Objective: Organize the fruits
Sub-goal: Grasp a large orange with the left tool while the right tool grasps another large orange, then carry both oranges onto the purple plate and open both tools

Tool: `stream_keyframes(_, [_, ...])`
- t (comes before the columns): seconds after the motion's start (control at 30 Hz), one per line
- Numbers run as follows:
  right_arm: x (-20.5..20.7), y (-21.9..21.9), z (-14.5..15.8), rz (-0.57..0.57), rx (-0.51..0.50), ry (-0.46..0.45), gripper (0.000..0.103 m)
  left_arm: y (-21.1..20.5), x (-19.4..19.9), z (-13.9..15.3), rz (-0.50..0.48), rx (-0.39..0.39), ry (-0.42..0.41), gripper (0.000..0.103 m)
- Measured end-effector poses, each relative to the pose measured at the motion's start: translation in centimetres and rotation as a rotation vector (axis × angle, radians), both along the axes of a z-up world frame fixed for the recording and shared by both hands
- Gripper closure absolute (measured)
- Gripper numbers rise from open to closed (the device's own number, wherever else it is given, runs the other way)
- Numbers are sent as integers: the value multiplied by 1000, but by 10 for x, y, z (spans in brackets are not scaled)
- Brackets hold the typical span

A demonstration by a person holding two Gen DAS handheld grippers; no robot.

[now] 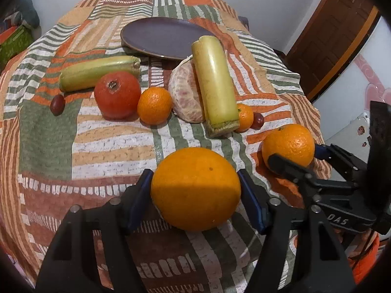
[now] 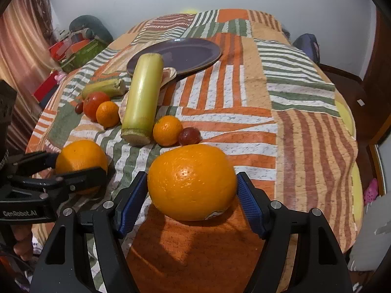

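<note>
1. Blue pads of the left gripper (image 1: 194, 174) stand on either side of the left orange (image 1: 195, 188), right at its skin. I cannot tell whether they press on it or merely bracket it.
2. The right gripper (image 2: 192, 174) brackets the right orange (image 2: 191, 183) the same way, pads at the widest part. Whether it grips is likewise unclear.
3. Both oranges rest on the cloth-covered table (image 1: 110, 146) near its near edge, side by side, the right orange nearer the right edge.
4. Each orange is round, slightly broader than tall. It has no long axis to speak of, so the jaw line needs no turning.
5. Governing relation: the purple plate (image 1: 158, 36) lies straight ahead of both grippers, toward the far edge and beyond the row of fruit.
6. A pale green stalk (image 1: 215, 85) lies between the two lines of approach, its long axis running from near edge to plate rim.
7. Judgement: the right hand has bare cloth right of the stalk, while the left must clear the fruit row.
</note>
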State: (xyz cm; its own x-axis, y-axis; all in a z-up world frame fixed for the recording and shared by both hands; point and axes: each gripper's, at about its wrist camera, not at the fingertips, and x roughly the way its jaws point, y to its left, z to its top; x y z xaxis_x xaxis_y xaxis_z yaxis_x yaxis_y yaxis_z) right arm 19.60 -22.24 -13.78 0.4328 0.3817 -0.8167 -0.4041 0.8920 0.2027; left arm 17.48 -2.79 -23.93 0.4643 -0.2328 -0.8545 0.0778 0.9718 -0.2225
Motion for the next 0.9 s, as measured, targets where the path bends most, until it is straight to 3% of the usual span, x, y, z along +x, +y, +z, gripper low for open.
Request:
stream_keyframes(0.33, [-4,-4,9,-16,1,-20,36,5,-4,22,13,34,-71,38])
stream_keyframes(0.9, [9,-8,87,-54,33,-245,36,41,-4,114,104,89,-334,38])
